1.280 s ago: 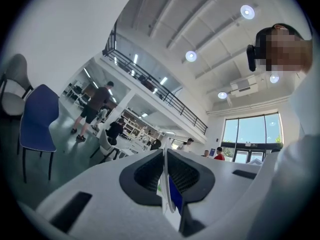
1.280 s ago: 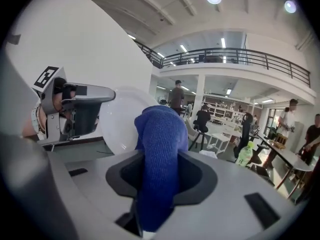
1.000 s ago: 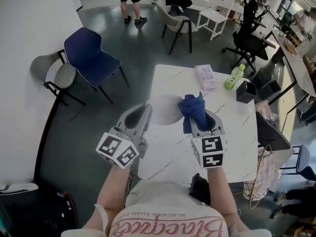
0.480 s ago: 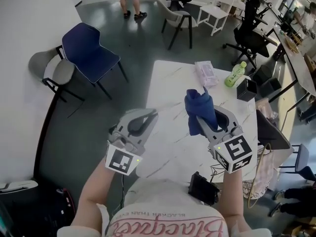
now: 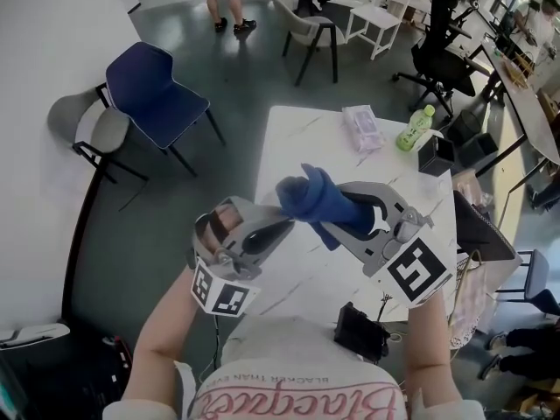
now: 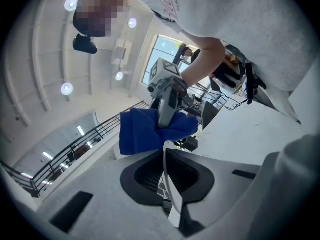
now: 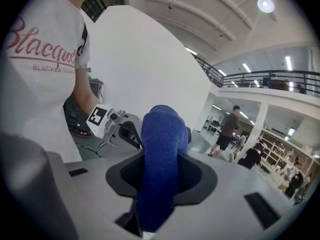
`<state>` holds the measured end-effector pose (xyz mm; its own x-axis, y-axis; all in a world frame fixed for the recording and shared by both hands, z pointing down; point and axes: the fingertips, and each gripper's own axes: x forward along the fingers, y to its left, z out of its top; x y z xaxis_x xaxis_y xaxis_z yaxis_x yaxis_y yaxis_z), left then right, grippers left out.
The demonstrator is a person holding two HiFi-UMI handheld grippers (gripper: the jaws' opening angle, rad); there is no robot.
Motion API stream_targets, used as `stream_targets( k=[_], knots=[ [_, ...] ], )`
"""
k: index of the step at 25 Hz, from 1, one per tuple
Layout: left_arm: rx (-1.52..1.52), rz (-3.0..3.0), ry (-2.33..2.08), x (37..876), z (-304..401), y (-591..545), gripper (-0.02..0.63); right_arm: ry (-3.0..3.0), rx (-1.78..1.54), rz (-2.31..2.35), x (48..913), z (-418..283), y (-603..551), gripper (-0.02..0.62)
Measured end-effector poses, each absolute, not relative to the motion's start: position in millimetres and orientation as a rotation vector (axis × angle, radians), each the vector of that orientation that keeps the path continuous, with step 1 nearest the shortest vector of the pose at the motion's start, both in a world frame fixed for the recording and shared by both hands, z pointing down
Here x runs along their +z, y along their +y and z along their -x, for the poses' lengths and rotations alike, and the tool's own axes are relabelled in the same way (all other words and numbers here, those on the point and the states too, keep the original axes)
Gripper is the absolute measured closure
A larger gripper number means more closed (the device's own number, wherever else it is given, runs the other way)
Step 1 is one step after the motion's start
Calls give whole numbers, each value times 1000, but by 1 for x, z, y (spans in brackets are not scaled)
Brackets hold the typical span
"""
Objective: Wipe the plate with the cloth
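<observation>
My left gripper (image 5: 273, 222) is shut on the rim of the white plate (image 6: 170, 194). In the left gripper view the plate shows only edge-on, as a thin white strip between the jaws. In the head view I cannot make the plate out against the white table. My right gripper (image 5: 328, 213) is shut on a bunched blue cloth (image 5: 317, 198), held up in the air and pointing left. The cloth (image 6: 150, 130) hangs just past the plate's far edge, right in front of the left jaws. It fills the gap between the right jaws (image 7: 161, 164).
On the far part of the white marble table (image 5: 297, 138) are a packet of wipes (image 5: 362, 128), a green bottle (image 5: 414, 129) and a black box (image 5: 435, 157). A black device (image 5: 359, 331) lies at the near edge. A blue chair (image 5: 153, 90) and a grey chair (image 5: 92, 129) stand left.
Both grippers have come up off the table. The left one rolled over with the plate. The right one rose and swung the cloth leftward until it met the left jaws.
</observation>
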<state>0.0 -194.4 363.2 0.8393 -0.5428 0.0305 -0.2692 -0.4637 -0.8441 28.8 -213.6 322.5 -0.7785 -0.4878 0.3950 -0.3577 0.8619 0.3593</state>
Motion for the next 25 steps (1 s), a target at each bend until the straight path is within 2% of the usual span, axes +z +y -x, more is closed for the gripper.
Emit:
stream_targets(
  k=[8,25],
  knots=[
    [-407,2076,580,373,-2,-192,591,-2357,-438,-522,357,-36,-239,469],
    [-348,2083,530,360,1,-179,589,-2240,-320,-237,445,-19,-293,469]
  ],
)
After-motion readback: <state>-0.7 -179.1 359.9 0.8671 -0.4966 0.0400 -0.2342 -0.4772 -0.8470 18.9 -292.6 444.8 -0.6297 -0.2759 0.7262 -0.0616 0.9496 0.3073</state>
